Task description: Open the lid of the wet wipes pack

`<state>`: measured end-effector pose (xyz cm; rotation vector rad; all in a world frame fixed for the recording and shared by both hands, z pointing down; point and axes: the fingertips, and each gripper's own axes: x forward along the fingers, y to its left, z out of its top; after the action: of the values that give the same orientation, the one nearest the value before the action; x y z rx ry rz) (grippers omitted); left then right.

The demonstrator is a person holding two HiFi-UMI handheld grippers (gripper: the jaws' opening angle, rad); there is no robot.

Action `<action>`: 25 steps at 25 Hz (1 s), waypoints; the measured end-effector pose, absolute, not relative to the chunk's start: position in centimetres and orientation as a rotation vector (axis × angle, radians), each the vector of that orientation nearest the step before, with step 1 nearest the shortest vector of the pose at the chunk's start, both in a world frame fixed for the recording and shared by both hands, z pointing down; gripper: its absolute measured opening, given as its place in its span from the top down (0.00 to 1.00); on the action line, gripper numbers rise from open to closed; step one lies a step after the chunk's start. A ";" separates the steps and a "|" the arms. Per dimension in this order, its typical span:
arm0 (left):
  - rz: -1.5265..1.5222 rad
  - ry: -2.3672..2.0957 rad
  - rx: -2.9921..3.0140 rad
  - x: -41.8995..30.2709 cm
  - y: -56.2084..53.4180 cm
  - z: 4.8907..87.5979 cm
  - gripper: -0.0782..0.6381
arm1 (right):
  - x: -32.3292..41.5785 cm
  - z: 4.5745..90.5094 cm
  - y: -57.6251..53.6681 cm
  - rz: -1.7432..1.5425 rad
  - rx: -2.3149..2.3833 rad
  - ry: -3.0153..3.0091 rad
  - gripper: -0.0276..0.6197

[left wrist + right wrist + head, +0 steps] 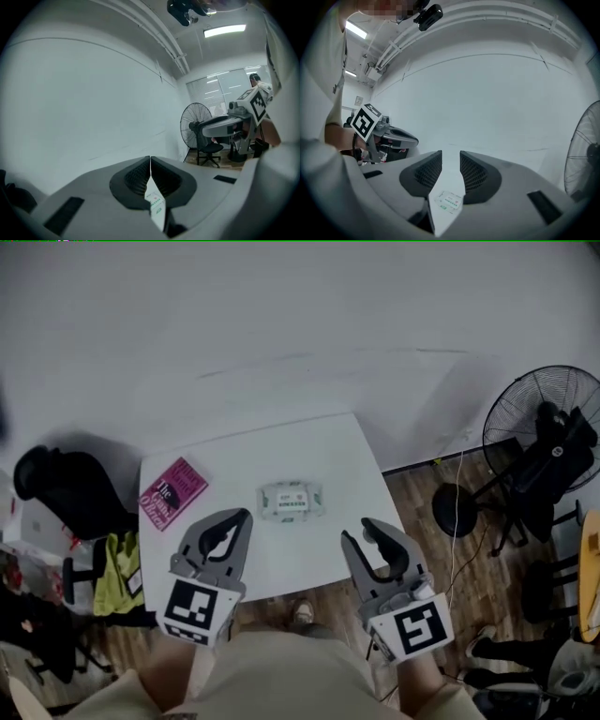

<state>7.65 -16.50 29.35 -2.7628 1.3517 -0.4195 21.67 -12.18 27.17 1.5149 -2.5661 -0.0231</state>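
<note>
The wet wipes pack [292, 501], white with a green-printed lid, lies flat near the middle of the small white table [328, 451]. Both grippers hover at the table's near edge, short of the pack and not touching it. My left gripper [246, 516] sits to the pack's lower left with its jaw tips together and nothing between them. To the pack's lower right, my right gripper [357, 531] stands open and empty. The pack [155, 204] shows through the slit below the left gripper's [150, 160] tips. It also appears as the pack [449, 201] between the right gripper's [451, 161] parted jaws, further ahead.
A pink book [172, 493] lies on the table's left edge. A standing fan [544, 427] and a dark chair [548, 474] stand on the wood floor at the right. A black office chair [56, 486] and a yellow-green cloth [117, 568] are at the left. White wall lies behind the table.
</note>
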 end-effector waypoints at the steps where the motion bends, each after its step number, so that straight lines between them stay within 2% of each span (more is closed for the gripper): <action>1: -0.424 1.375 -2.754 7.7 -16.8 29.4 0.86 | 21.8 27.3 -12.8 -0.024 1.487 -2.580 0.75; 25: -0.417 1.466 -2.739 4.8 -21.4 29.3 0.86 | 19.3 30.4 -20.3 -0.009 1.359 -2.561 0.75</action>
<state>4.75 -21.40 29.26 -2.7392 1.4660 -0.4171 19.25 -20.33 30.37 1.3593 -2.5608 -0.0090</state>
